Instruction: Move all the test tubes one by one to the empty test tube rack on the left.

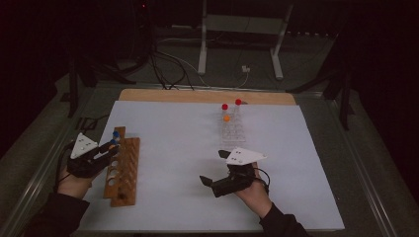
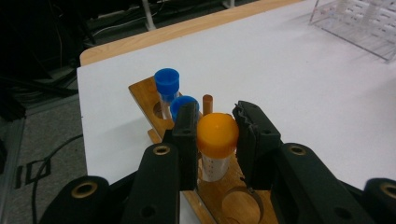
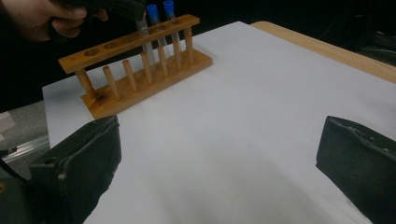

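Observation:
My left gripper [image 2: 217, 122] is shut on an orange-capped tube [image 2: 217, 135], just under its cap. It holds the tube upright at the wooden rack [image 2: 142, 93], next to two blue-capped tubes [image 2: 166, 83] that stand in the rack's far holes. In the high view the left gripper [image 1: 111, 146] is at the far end of the wooden rack [image 1: 122, 170]. In the right gripper view the held tube [image 3: 142, 28] seems to pass into the rack's top bar [image 3: 112, 45]. My right gripper [image 1: 214, 167] rests open on the white sheet, with nothing between its jaws [image 3: 219, 154].
A clear plastic rack [image 1: 232, 129] stands at the far middle of the white sheet [image 1: 178, 148], holding two red-capped tubes [image 1: 225, 106] and an orange-capped one [image 1: 226, 118]. A wooden table edge [image 1: 197, 95] runs behind. Cables and stand legs lie beyond the table.

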